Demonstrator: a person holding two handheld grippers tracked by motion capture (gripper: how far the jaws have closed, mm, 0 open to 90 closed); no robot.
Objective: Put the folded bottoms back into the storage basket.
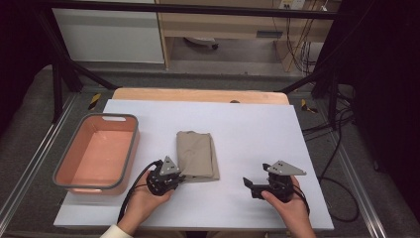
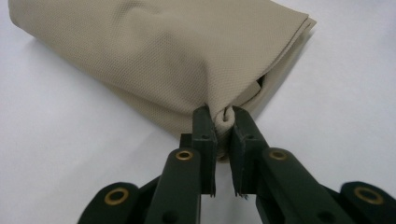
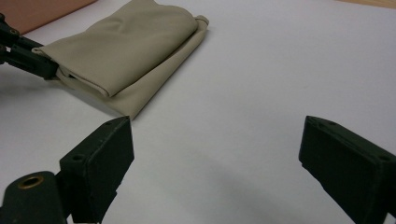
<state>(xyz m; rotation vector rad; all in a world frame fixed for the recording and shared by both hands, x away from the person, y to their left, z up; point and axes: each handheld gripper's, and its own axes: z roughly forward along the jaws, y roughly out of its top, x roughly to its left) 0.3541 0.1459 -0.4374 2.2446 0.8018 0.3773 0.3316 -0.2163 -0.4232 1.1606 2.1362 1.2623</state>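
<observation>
Cloth (image 1: 197, 154), beige, folded into a thick oblong pad, lay near the middle of the white board (image 1: 257, 129), its long side running away from me. Layered edges showed at the near right corner in the left gripper view, so the folds opened toward that side.

Left gripper (image 1: 179, 177): jaws pinched together on a small pucker of the cloth at its near corner. The fabric bunched up between the pads (image 2: 205, 126) and the layers above the pinch were drawn slightly taut. I judged that I held the corner, not the middle, because a corner gives a firm hold on the layers and lets the pad be lifted or dragged without it spreading open.

Right gripper (image 1: 247, 184): jaws wide apart, nothing between them, resting low over bare board well to the right of the cloth. Its camera looked across the board at the cloth (image 3: 126, 51) and at the left gripper (image 3: 44, 65) clamped on the corner. I judged that it waited there to stay out of the way, or to take a second corner if needed.

Bin (image 1: 64, 163), pink with a grey rim, sat at the left edge of the board, just beside the cloth and the left hand. Its inside looked bare. I judged it the likely place for the cloth, being close on the side of the holding hand.

Cloth remained on the board, not yet in the bin.
</observation>
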